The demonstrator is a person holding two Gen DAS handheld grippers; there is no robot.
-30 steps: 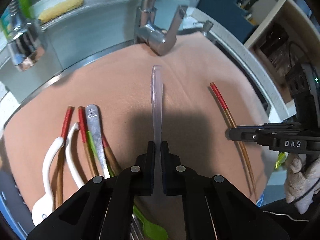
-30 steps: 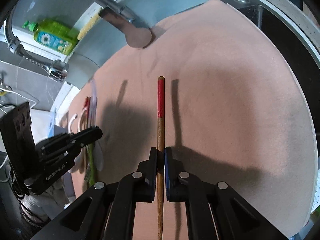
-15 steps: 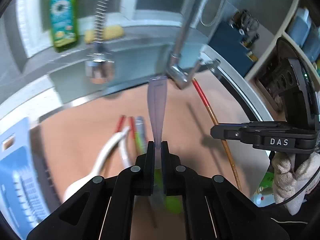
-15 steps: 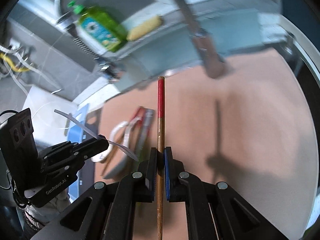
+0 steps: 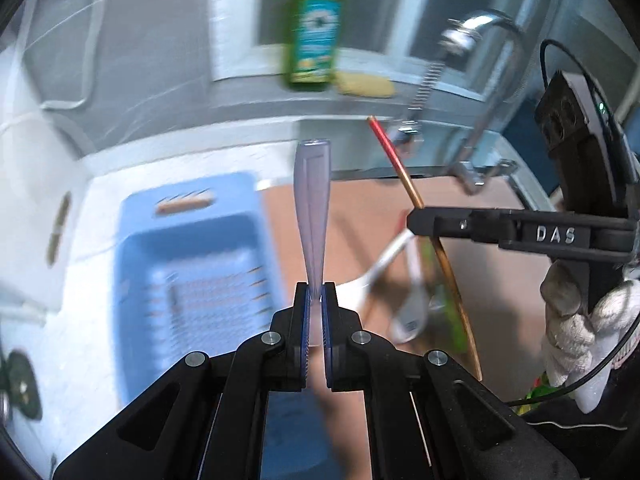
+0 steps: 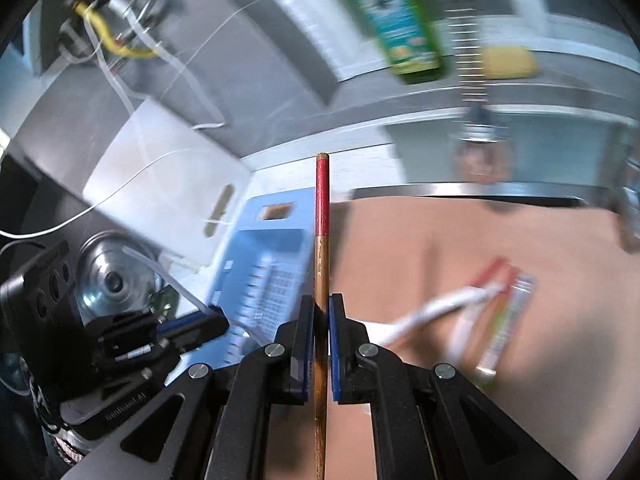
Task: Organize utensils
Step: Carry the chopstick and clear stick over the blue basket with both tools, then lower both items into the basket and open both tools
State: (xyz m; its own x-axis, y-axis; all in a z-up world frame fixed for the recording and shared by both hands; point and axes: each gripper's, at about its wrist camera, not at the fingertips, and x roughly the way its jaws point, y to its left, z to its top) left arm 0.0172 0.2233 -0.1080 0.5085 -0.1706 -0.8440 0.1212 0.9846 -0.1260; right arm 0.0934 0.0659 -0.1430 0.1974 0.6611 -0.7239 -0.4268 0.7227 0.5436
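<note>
Left gripper [image 5: 315, 300] clamps a clear handle [image 5: 312, 208]; right gripper [image 6: 321, 316] clamps a chopstick [image 6: 321, 216]. Blue basket [image 5: 192, 248] looks empty; several utensils [image 6: 472, 308] remain on the mat [image 6: 480, 232].

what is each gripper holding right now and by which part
The left gripper pinches a translucent plastic utensil handle at its narrow end. The right gripper clamps a red-tipped wooden chopstick around mid-shaft, below the red section.

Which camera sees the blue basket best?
The left wrist view: the blue basket fills its left side, with slotted floor and handle hole showing, though blurred. In the right wrist view the left tongs and chopstick cover its edges.
</note>
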